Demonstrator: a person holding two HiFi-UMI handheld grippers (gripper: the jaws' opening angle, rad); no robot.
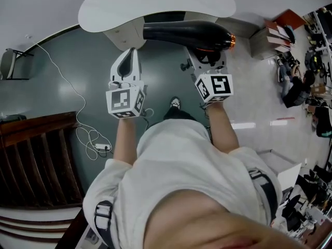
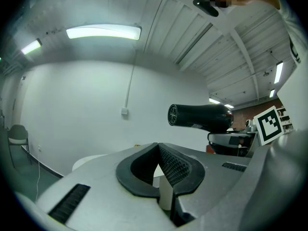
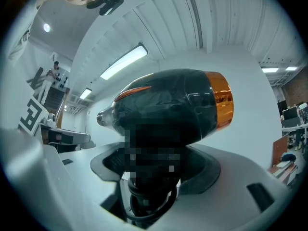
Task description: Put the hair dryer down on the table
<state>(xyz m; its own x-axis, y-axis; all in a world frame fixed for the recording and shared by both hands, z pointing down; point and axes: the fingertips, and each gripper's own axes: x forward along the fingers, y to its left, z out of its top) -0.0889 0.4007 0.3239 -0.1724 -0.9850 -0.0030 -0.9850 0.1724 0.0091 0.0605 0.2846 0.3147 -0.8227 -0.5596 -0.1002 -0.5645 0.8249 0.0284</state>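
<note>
Near table (image 1: 155,4), right hand-held gripper (image 1: 206,56) grips hair dryer (image 1: 187,34); left hand-held gripper (image 1: 132,52) closed.

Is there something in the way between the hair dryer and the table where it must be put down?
Nothing visible. The hair dryer, held in the right gripper, hangs by the near edge of the white table, which looks bare there. The left gripper is off to the side.
</note>
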